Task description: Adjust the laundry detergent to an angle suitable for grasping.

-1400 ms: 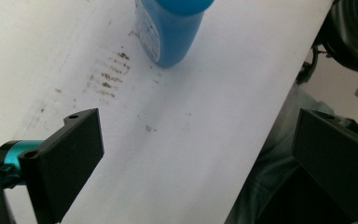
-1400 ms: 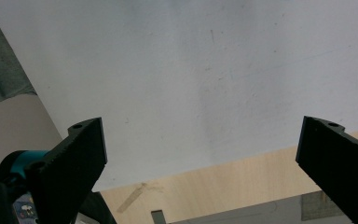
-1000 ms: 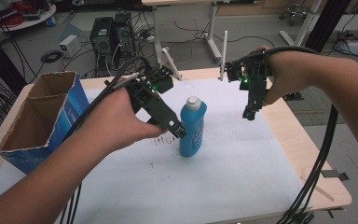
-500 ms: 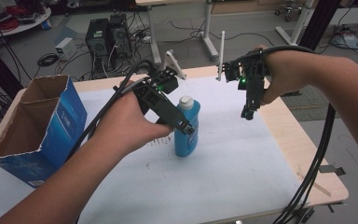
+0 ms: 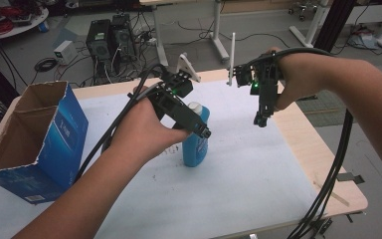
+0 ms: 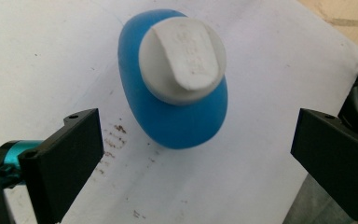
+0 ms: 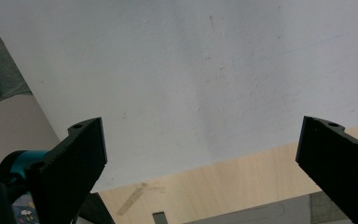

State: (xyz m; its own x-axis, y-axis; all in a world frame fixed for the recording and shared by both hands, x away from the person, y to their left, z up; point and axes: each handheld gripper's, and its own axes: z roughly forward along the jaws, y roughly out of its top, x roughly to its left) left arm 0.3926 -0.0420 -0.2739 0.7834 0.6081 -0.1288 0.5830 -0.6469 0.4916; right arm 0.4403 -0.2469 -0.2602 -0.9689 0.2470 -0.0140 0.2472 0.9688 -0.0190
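A lab floor with cables, computer towers and desk legs fills the top of the high view; below it a wooden desk (image 5: 323, 149) carries a white sheet (image 5: 238, 174) over most of its top. An open blue box (image 5: 40, 134) stands at the left edge of the frame, its mouth facing up.

The bottle (image 5: 196, 137), blue with a white cap, stands upright on the sheet near the middle of the frame. The left tool (image 5: 204, 132) hangs over it, its tip at the bottle's upper part. In the left gripper view the jaws of the left tool (image 6: 196, 154) are spread wide, one at the lower left and one at the lower right, and the bottle (image 6: 177, 93) sits between and beyond them, seen from above; neither jaw touches it.

The right tool (image 5: 260, 119) is held in the air at the upper right of centre, pointing down, well apart from the bottle. In the right gripper view its jaws (image 7: 200, 163) are wide and hold nothing, with the sheet and the desk edge below them.
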